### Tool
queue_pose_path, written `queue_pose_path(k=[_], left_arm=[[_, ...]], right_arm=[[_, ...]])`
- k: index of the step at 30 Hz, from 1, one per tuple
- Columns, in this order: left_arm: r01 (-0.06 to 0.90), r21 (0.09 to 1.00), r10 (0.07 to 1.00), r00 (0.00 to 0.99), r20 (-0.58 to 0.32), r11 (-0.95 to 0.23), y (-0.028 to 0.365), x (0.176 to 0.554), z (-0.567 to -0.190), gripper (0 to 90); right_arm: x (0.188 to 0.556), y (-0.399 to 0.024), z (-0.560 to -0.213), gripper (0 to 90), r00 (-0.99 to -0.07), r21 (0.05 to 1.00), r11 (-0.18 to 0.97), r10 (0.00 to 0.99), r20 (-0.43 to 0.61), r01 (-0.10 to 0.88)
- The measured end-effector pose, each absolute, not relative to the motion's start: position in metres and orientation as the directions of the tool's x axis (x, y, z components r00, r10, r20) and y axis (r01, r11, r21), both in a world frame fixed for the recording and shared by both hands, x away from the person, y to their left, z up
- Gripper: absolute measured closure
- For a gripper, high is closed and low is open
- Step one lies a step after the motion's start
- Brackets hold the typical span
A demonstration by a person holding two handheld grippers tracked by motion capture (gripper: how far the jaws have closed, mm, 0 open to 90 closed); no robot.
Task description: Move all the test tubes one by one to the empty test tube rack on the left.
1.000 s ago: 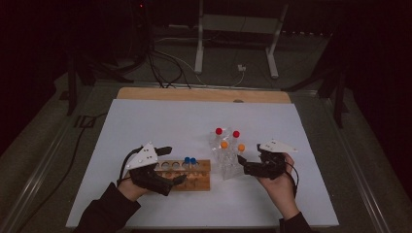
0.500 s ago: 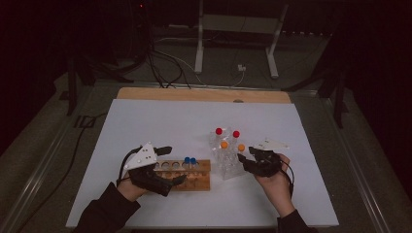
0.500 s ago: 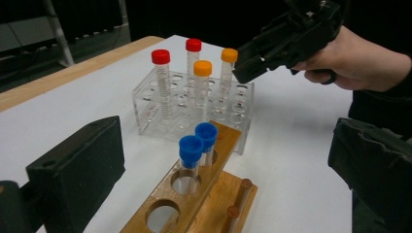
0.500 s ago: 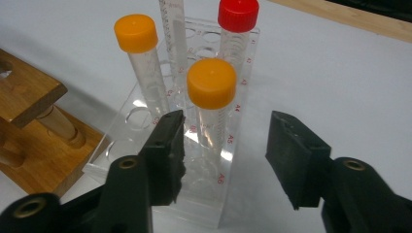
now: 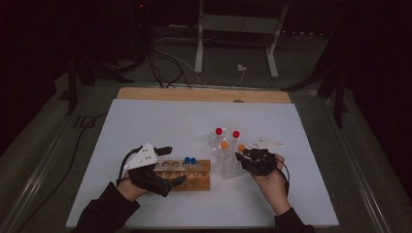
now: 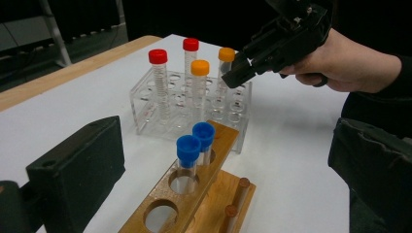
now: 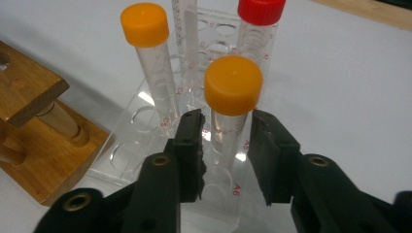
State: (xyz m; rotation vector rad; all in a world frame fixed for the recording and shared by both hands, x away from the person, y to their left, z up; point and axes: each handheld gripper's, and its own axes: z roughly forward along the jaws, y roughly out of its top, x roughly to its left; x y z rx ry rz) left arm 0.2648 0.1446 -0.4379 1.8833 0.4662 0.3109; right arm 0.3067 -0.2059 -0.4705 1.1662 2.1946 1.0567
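A clear rack (image 5: 226,167) (image 6: 145,97) (image 7: 131,160) holds two red-capped tubes (image 5: 218,131) (image 6: 157,56) and two orange-capped ones. My right gripper (image 5: 239,158) (image 6: 233,73) (image 7: 227,141) has its jaws on either side of the near orange-capped tube (image 5: 241,147) (image 6: 226,54) (image 7: 233,85), just below the cap. The jaws have just been closing; a thin gap still shows on each side. My left gripper (image 5: 169,166) (image 6: 228,145) stands open, straddling the left end of a wooden rack (image 5: 201,179) (image 6: 214,194) (image 7: 29,145) that holds two blue-capped tubes (image 5: 190,160) (image 6: 194,141).
The racks sit side by side on a white table top (image 5: 160,126). A wooden strip (image 5: 204,94) runs along the far edge. Cables and a metal stand (image 5: 238,29) lie on the dark floor beyond. Several holes of the wooden rack are unfilled.
My right gripper has shifted slightly left onto the clear rack and its jaws have narrowed around the orange-capped tube. The left gripper has stayed where it was.
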Motion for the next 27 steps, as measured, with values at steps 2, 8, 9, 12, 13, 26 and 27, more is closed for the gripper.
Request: queue_pose_path(k=[2,8,9,12,13,26,27], left_arm=[[0.167,0.937,0.462,0.887,-0.006,-0.308,0.145,0.265,-0.438,0.7],[0.169,0.936,0.462,0.887,-0.007,-0.309,0.144,0.264,-0.438,0.7],[0.17,0.935,0.46,0.888,-0.009,-0.31,0.144,0.264,-0.438,0.7],[0.169,0.934,0.456,0.89,-0.007,-0.315,0.143,0.264,-0.438,0.7],[0.169,0.934,0.457,0.889,-0.007,-0.315,0.143,0.264,-0.438,0.7],[0.175,0.932,0.454,0.891,-0.012,-0.318,0.143,0.264,-0.437,0.8],[0.176,0.932,0.453,0.892,-0.014,-0.317,0.143,0.264,-0.437,0.8]], right_arm=[[0.307,-0.204,-0.471,69.8,-0.549,0.787,0.358,0.835,-0.029,0.502],[0.309,-0.203,-0.47,74.0,-0.545,0.782,0.367,0.838,-0.043,0.504],[0.308,-0.203,-0.47,74.1,-0.544,0.781,0.37,0.838,-0.046,0.503],[0.307,-0.203,-0.47,74.2,-0.544,0.785,0.372,0.837,-0.053,0.495],[0.307,-0.203,-0.469,74.2,-0.544,0.788,0.369,0.837,-0.053,0.492],[0.293,-0.211,-0.442,74.3,-0.535,0.85,0.32,0.843,-0.053,0.419],[0.291,-0.211,-0.44,74.3,-0.534,0.854,0.318,0.843,-0.056,0.412]])
